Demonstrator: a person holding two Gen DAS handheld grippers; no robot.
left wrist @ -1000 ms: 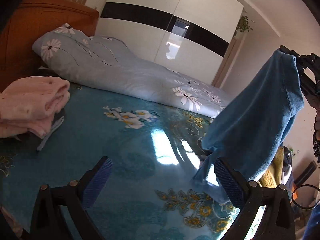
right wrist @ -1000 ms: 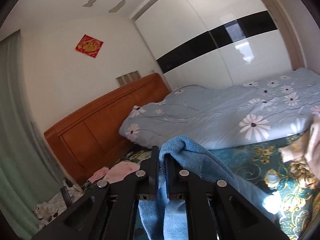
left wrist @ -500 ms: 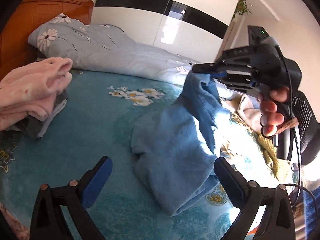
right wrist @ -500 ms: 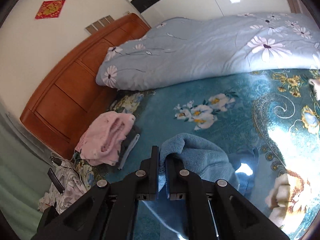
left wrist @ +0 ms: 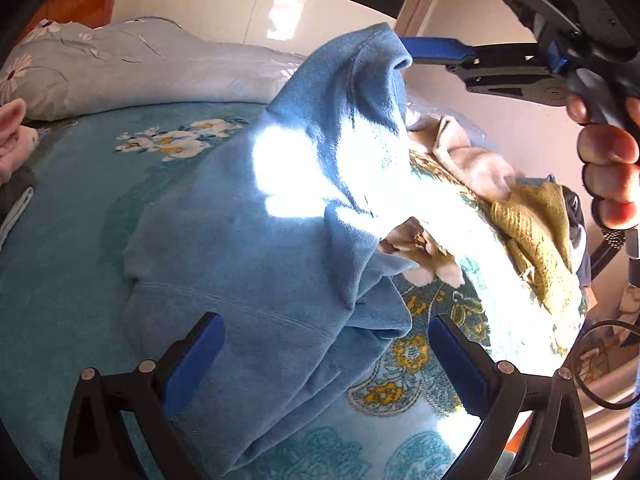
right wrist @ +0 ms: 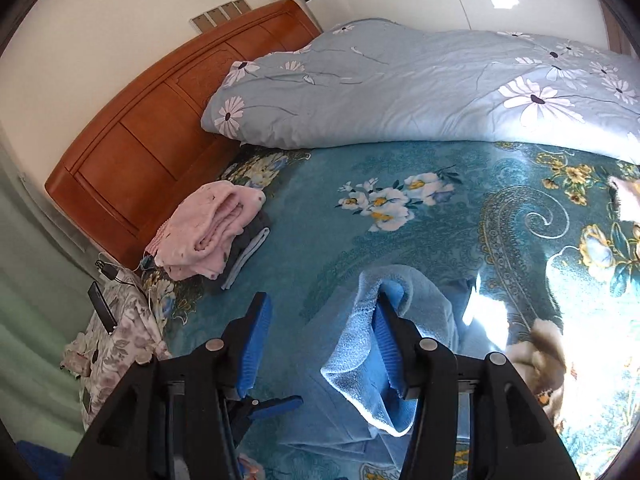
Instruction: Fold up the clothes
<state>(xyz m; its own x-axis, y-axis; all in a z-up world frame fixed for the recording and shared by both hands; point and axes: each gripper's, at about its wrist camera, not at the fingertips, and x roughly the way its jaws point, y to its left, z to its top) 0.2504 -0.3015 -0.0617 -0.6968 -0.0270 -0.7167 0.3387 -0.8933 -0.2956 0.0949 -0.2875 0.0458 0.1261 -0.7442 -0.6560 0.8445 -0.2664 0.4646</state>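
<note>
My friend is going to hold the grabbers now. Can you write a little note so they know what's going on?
Right gripper: its jaws have just been opening; the blue fleece top is no longer pinched, one fold still draped over the right-hand finger.
Left gripper: open, empty, low over the top's near edge.
The top lies crumpled on the teal bedspread.
Done: a folded pink garment sits on a dark one near the headboard.
Left: spread the blue top flat and fold it; a heap of unfolded clothes waits on the bed's far side.

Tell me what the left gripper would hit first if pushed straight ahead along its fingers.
Probably the blue fleece garment: it lies spread on the bed right between and ahead of the left gripper's open jaws. Depth is hard to judge.
</note>
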